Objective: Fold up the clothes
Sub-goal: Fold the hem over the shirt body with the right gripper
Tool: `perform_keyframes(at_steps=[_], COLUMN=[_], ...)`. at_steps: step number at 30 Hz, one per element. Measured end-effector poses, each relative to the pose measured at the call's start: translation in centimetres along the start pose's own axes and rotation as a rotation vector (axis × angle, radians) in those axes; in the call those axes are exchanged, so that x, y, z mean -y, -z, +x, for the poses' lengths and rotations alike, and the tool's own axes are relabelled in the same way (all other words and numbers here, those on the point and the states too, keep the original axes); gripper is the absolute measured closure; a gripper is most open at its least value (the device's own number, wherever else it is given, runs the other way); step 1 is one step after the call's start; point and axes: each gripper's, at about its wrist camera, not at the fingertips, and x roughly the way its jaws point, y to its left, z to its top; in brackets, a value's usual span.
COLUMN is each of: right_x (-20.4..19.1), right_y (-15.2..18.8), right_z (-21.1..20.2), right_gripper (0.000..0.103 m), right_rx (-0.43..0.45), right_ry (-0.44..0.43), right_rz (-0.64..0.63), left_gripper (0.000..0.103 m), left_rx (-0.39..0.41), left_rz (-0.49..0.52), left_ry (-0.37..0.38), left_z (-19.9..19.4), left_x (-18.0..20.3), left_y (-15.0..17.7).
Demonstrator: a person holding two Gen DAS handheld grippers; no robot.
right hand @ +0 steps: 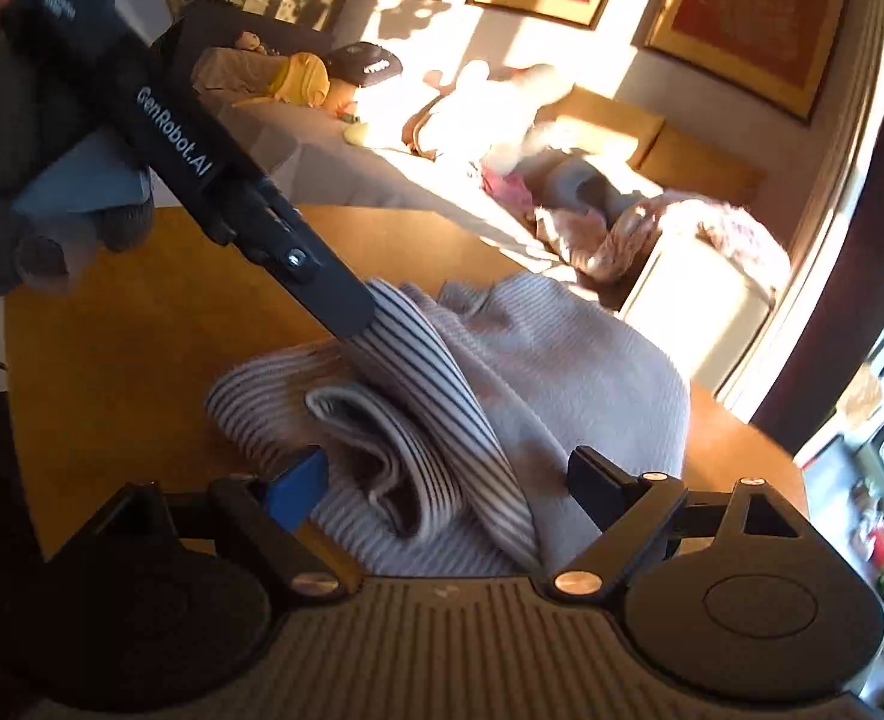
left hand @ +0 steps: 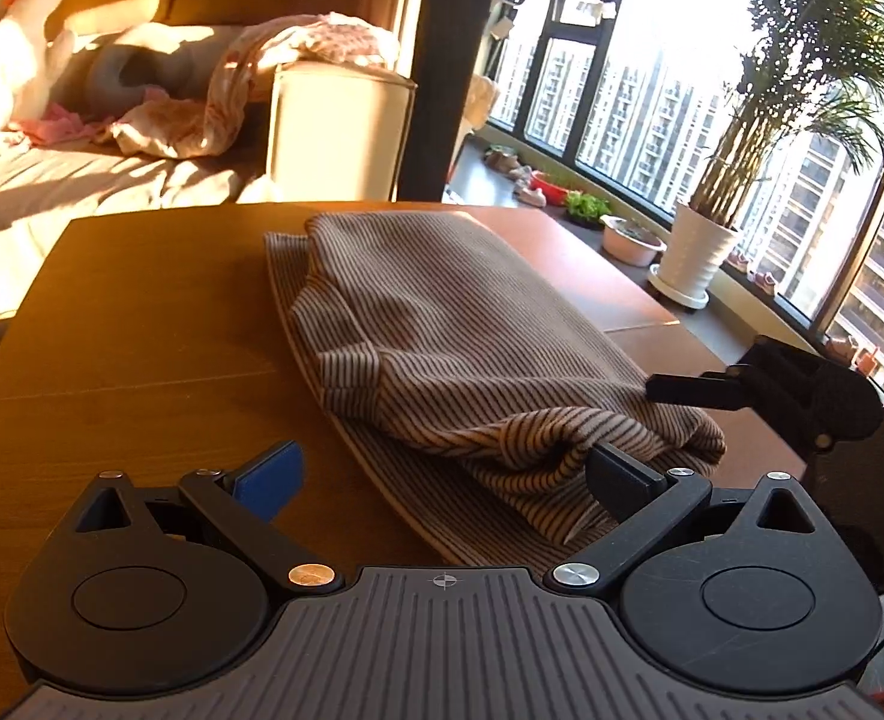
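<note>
Left wrist view: striped garment (left hand: pixel 442 330) folded on wooden table (left hand: pixel 141 330), left gripper (left hand: pixel 442 474) spread wide at its near edge, right gripper (right hand: pixel 448 474) likewise apart over the bunched fold — likely to slump loose if nudged.

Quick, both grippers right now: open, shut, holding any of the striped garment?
Left gripper: open, jaws wide, gripping nothing; striped garment lies between its fingers.
Right gripper: open, straddling the garment's folded edge, not clamped.
</note>
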Motion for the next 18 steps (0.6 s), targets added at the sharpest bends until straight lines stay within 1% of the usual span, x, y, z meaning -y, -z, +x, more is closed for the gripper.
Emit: perform_keyframes(at_steps=[1, 2, 3, 4, 6, 9, 12, 14, 15, 16, 17, 18], right_x=[0.1, 0.4, 1.0, 2.4, 5.4, 9.7, 10.6, 10.6, 10.3, 10.0, 9.8, 9.5], right_y=[-0.2, -0.7, -1.2, -1.7, -2.7, -3.6, -3.9, -3.5, -3.3, -3.0, -2.7, -2.5], right_z=[0.5, 0.7, 1.0, 0.9, 0.7, 0.0, 0.6, 1.0, 0.6, 0.3, -0.1, -0.4], right_gripper=[0.023, 0.034, 0.062, 0.074, 0.078, 0.081, 0.081, 0.081, 0.08, 0.072, 0.065, 0.047], right_rx=[0.003, -0.002, -0.008, -0.013, -0.01, 0.013, 0.001, -0.019, -0.01, -0.002, 0.007, 0.016], right_ry=[0.01, 0.014, 0.014, -0.009, -0.051, -0.137, -0.164, -0.177, -0.167, -0.156, -0.146, -0.135], right_rz=[-0.005, -0.013, -0.01, 0.046, 0.183, 0.399, 0.411, 0.392, 0.373, 0.354, 0.335, 0.316], left_gripper=[0.0, 0.0, 0.0, 0.0, 0.0, 0.0, 0.0, 0.0, 0.0, 0.0, 0.0, 0.0], left_rx=[0.001, 0.003, 0.009, 0.016, 0.031, 0.032, 0.019, 0.019, 0.02, 0.021, 0.025, 0.028], left_rz=[0.004, 0.009, 0.015, 0.022, 0.047, 0.121, 0.229, 0.265, 0.276, 0.273, 0.243, 0.213], left_ry=[0.001, 0.002, 0.004, 0.006, 0.017, 0.03, -0.006, -0.045, -0.064, -0.074, -0.069, -0.064], left_z=[-0.1, -0.3, -0.6, -0.9, -1.6, -1.4, 0.7, 2.8, 3.8, 4.6, 5.0, 5.4], left_x=[0.1, 0.1, 0.0, -0.1, -0.3, 0.3, 1.8, 2.4, 2.6, 2.7, 2.5, 2.2], left_y=[-0.1, -0.1, -0.2, -0.2, -0.2, -0.3, -0.7, -1.3, -1.7, -2.1, -2.8, -3.5])
